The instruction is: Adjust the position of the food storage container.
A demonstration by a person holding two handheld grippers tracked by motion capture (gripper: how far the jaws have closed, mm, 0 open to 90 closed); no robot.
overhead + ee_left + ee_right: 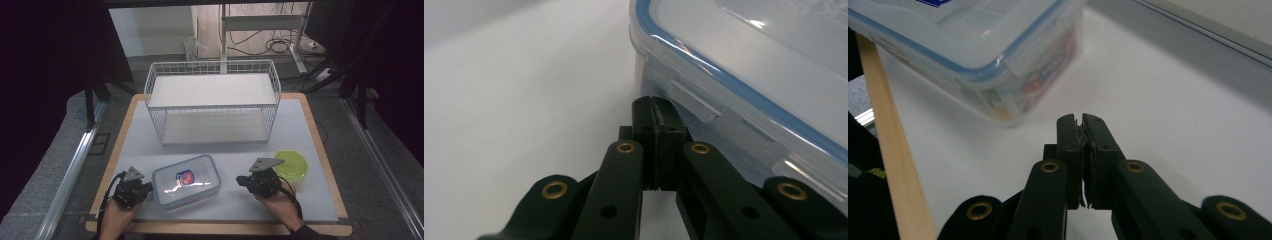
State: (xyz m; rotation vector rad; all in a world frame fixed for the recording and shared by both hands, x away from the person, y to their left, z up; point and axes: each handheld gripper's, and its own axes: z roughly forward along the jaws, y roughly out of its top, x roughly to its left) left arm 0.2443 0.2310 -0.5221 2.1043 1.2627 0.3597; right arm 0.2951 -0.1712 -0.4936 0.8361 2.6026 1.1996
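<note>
A clear plastic food box with a blue-sealed lid lies flat at the front of the tabletop, between the two hands. A red and blue label shows on its lid in the high view, and printed packets show through its wall in the right gripper view.

The left hand-held gripper sits just beside the box's left end. In the left gripper view its jaws are pressed together with nothing between them, their tips right up against the box's side below a lid latch; I cannot tell whether they touch it.

The right hand-held gripper is near the box's right end but apart from it. Its jaws are also pressed together on nothing, pointing over bare tabletop toward the box's corner.

Just beside the right hand, a round green lid lies on the tabletop. Farther back stands a white wire rack with two white shelves.
</note>
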